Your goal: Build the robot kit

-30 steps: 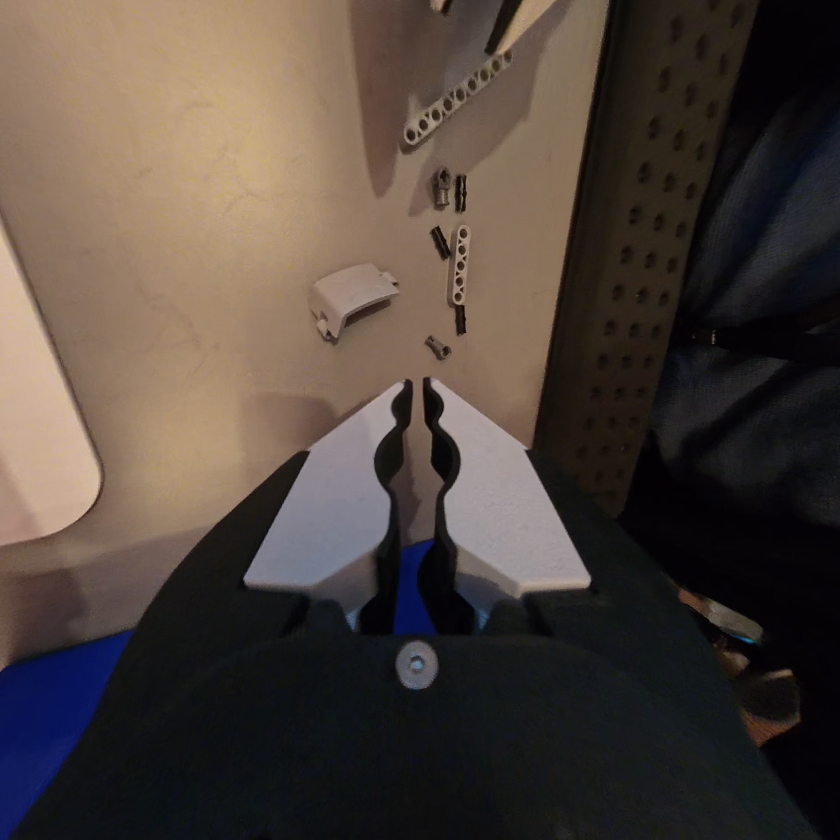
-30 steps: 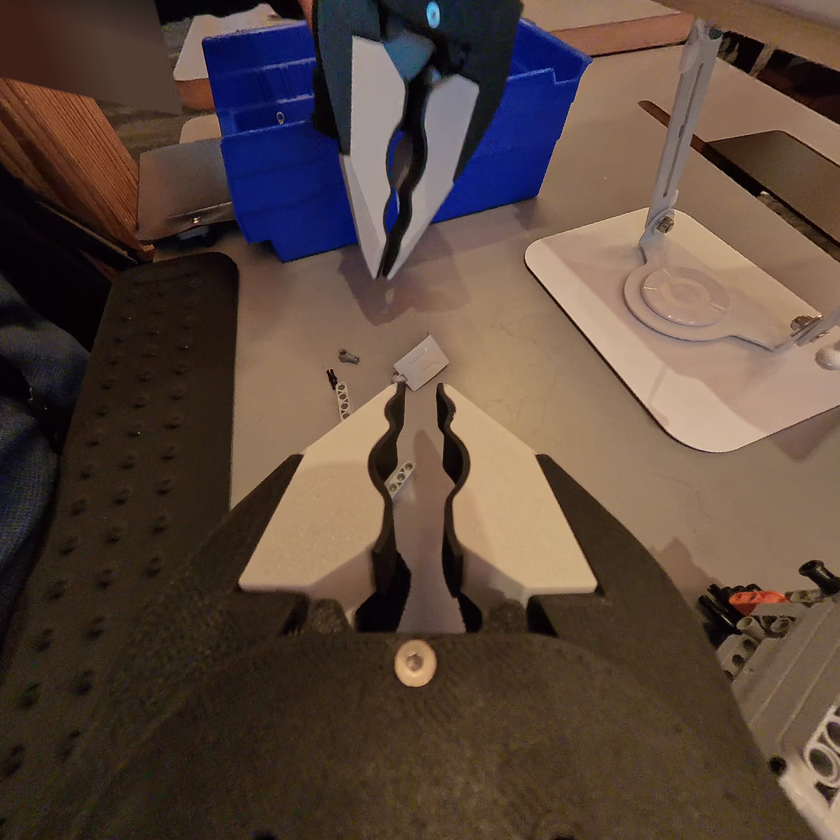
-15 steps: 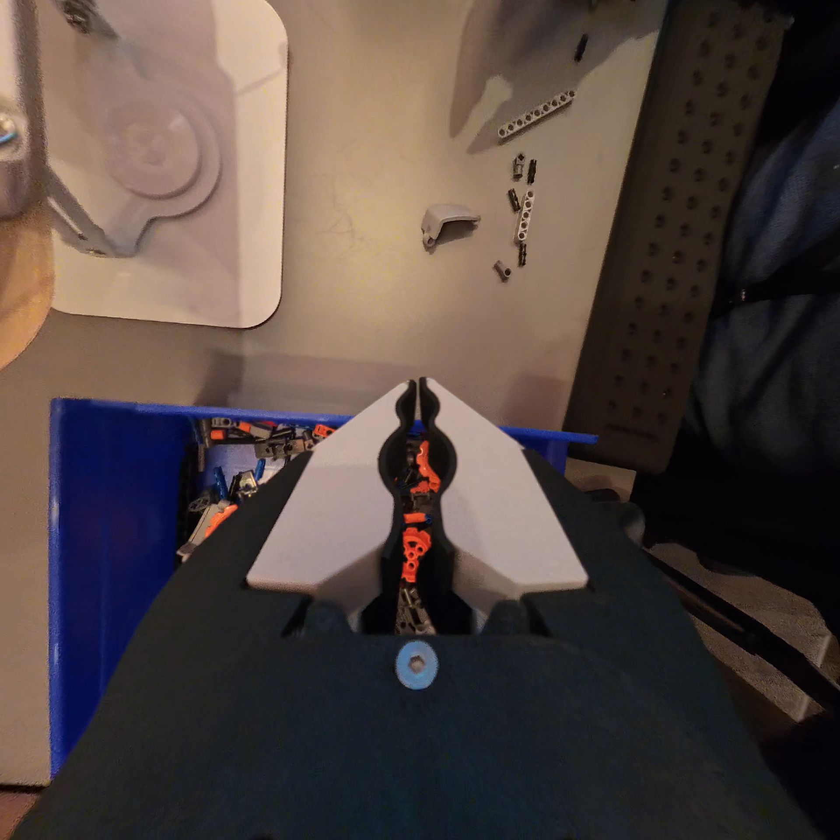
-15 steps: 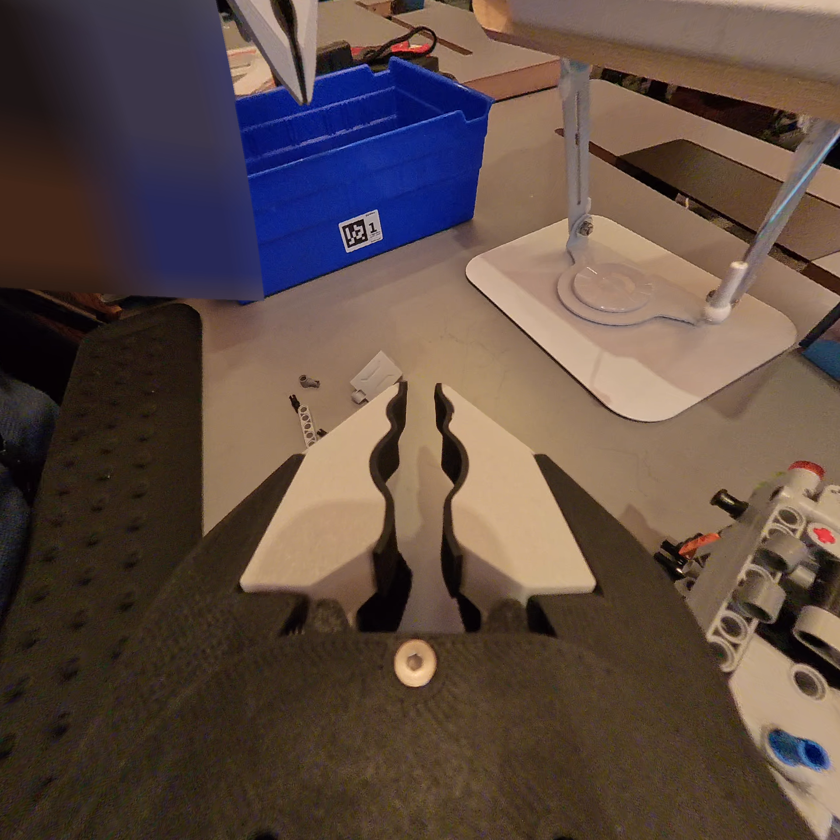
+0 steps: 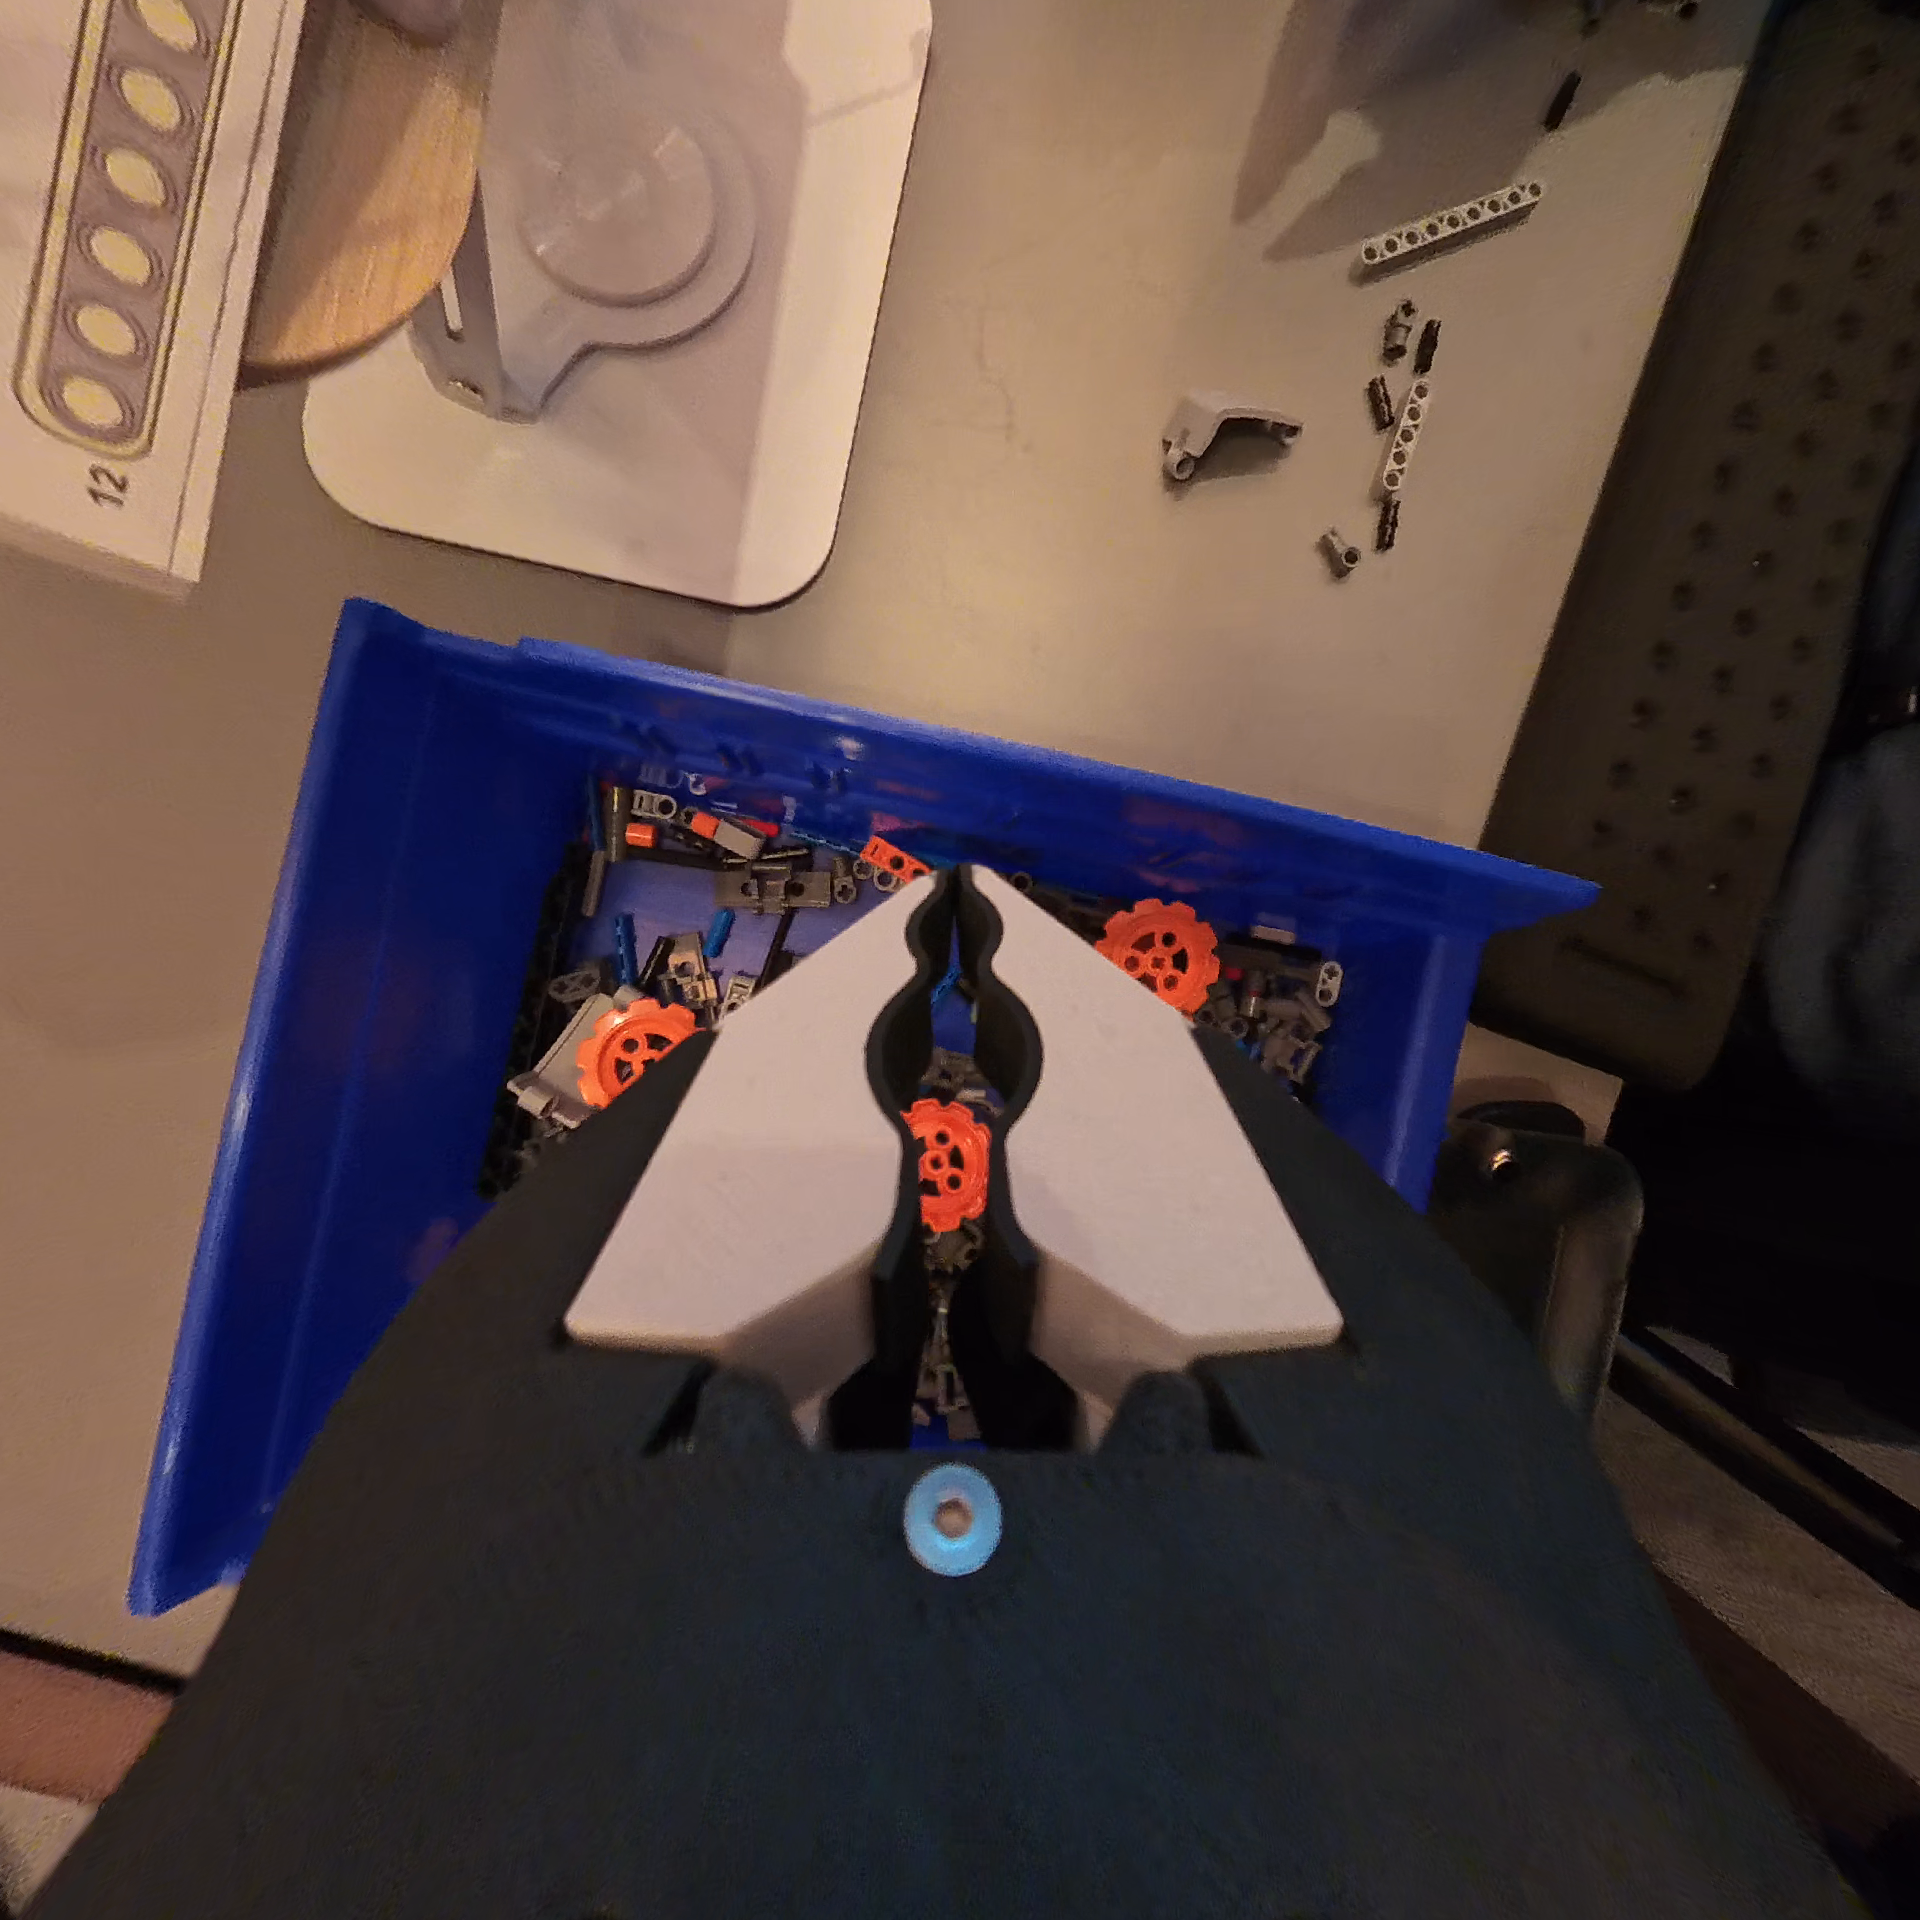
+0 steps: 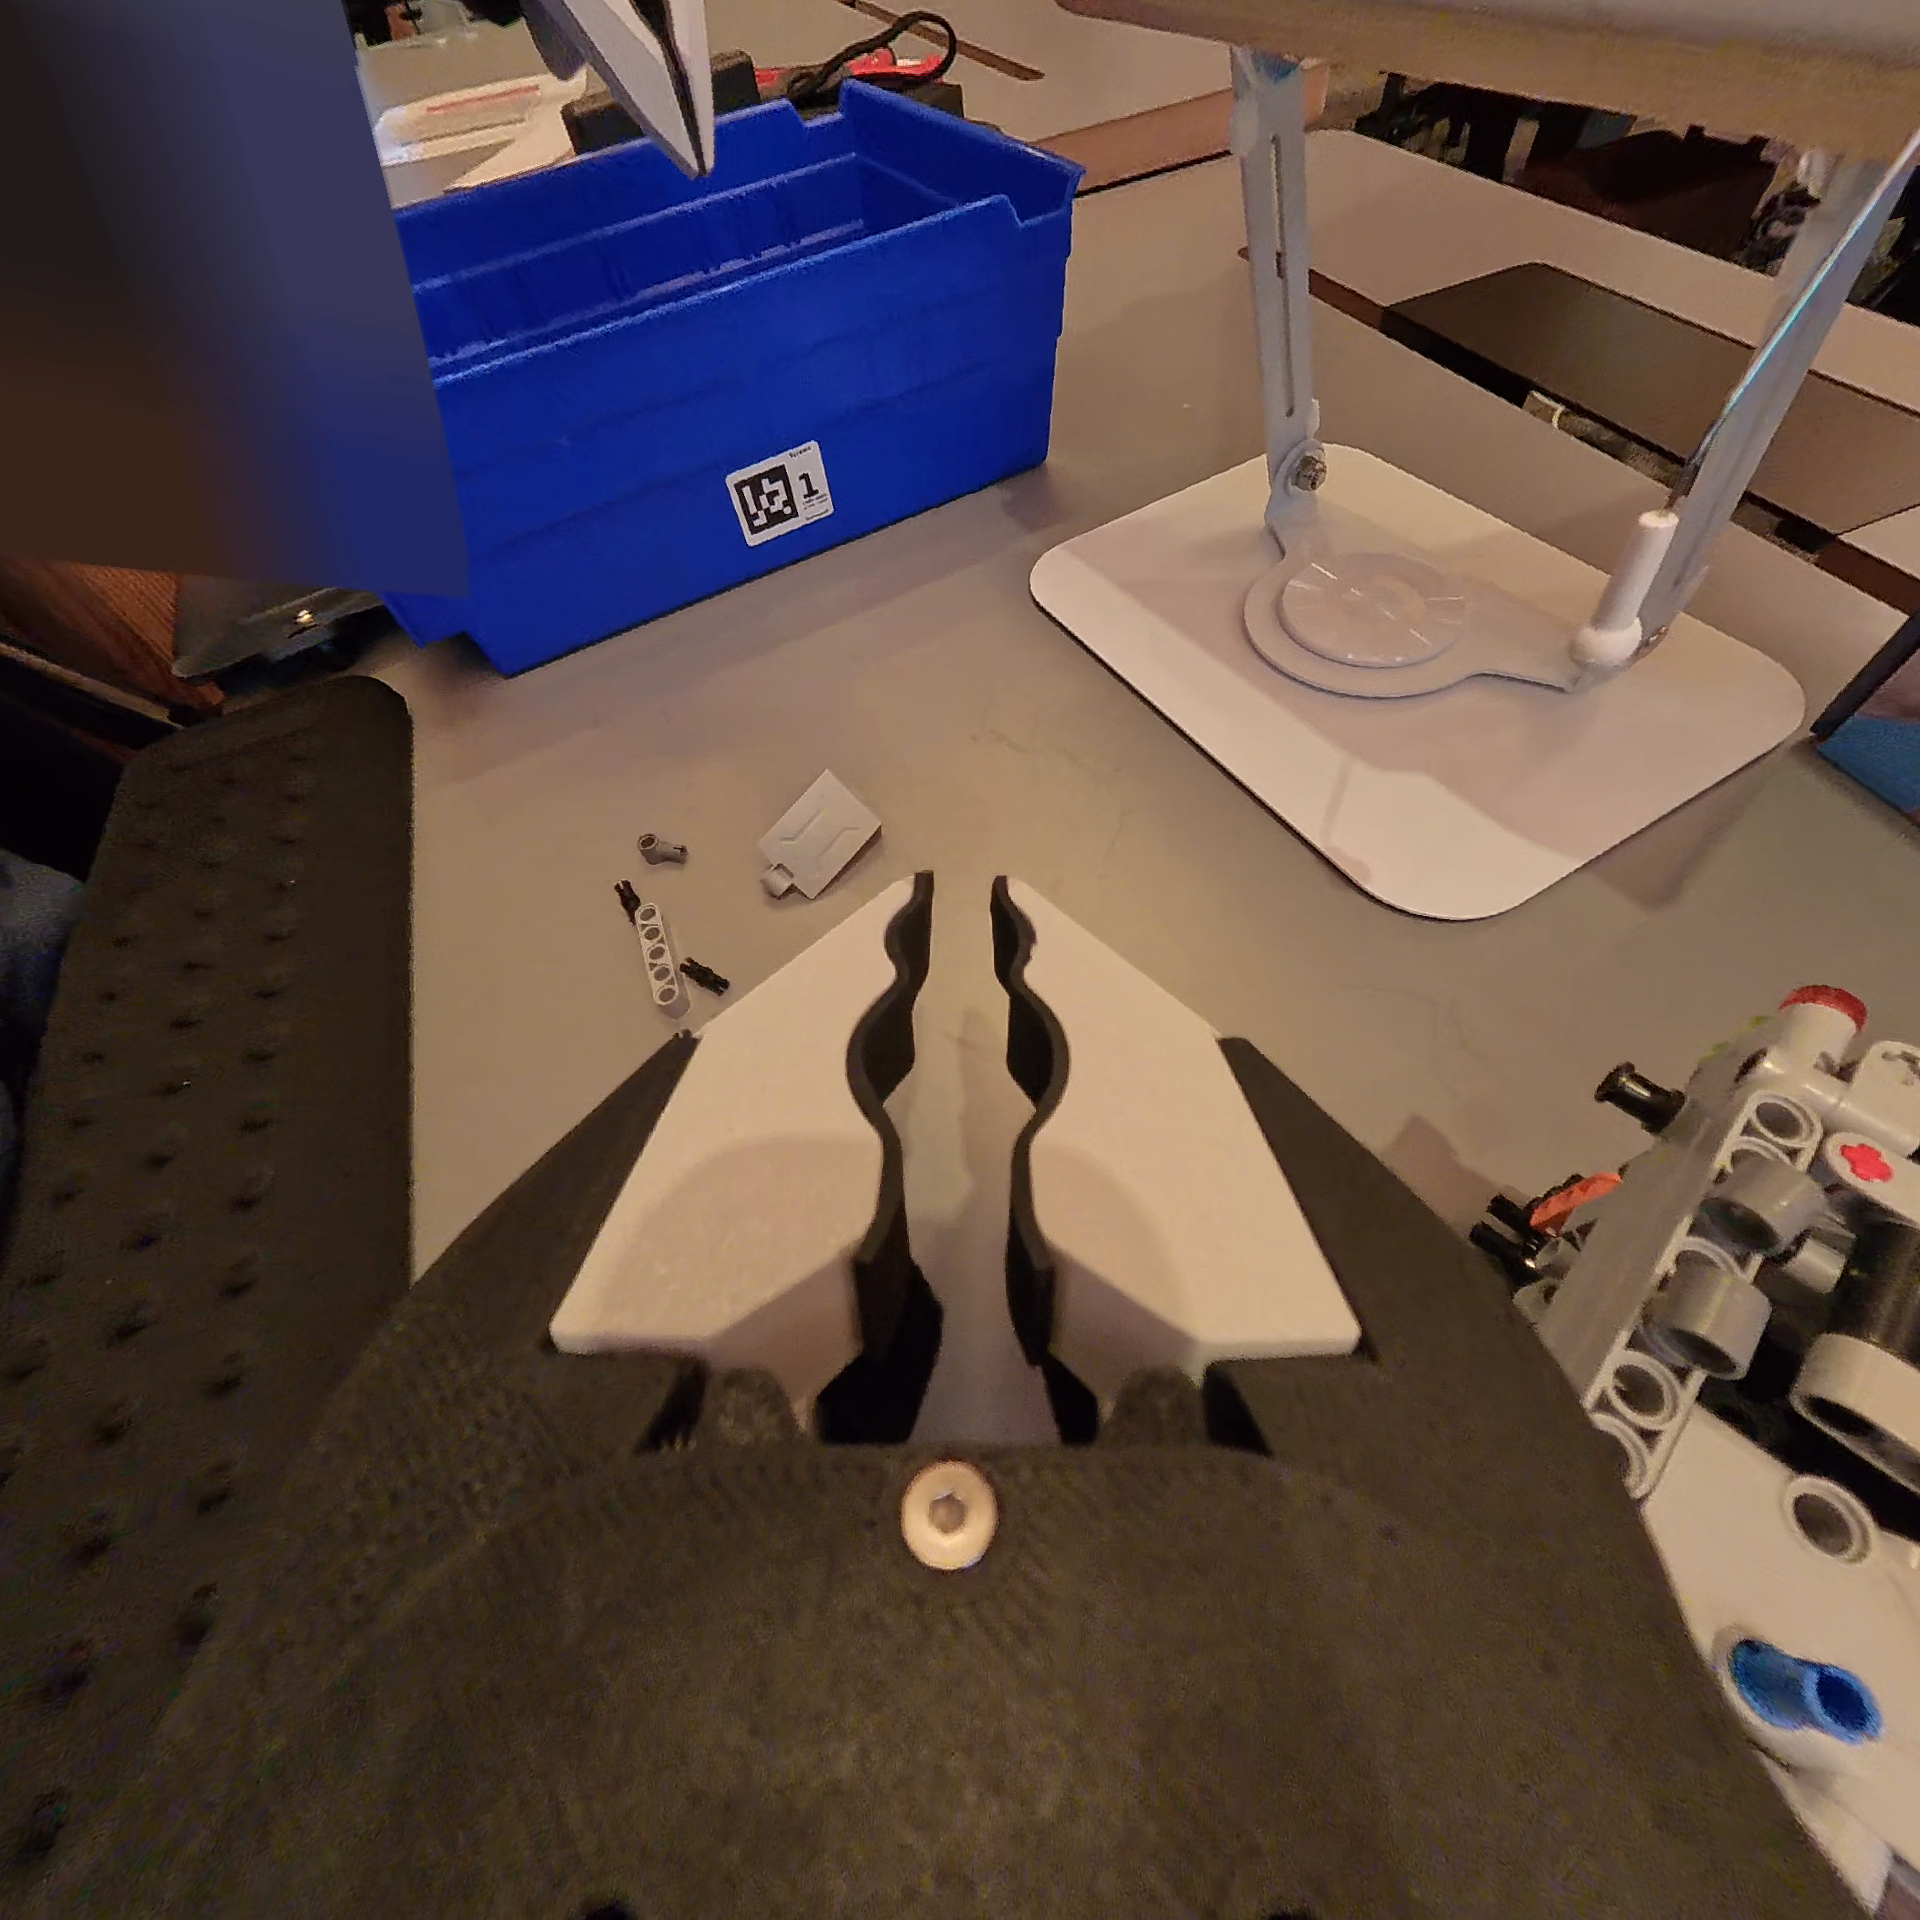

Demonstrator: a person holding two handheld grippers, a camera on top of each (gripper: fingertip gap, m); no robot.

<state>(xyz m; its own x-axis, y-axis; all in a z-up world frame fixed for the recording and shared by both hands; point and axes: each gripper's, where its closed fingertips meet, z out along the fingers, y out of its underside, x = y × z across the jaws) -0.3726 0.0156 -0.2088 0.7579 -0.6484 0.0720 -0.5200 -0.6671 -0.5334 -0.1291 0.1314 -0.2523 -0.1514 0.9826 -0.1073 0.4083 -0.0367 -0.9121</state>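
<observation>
Gears (image 5: 1155, 951) in bin (image 5: 416, 935) — stand (image 5: 790, 436) behind.

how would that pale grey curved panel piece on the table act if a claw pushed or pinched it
The curved panel looks like hard moulded plastic, so probably stiff and light. It lies flat on the smooth table, so a push would likely slide it, not roll it. Its smooth face may slip in a pinch.

Sticker (image 6: 781, 492) on bin (image 6: 644, 416); printed sheet (image 5: 104, 260)
</observation>
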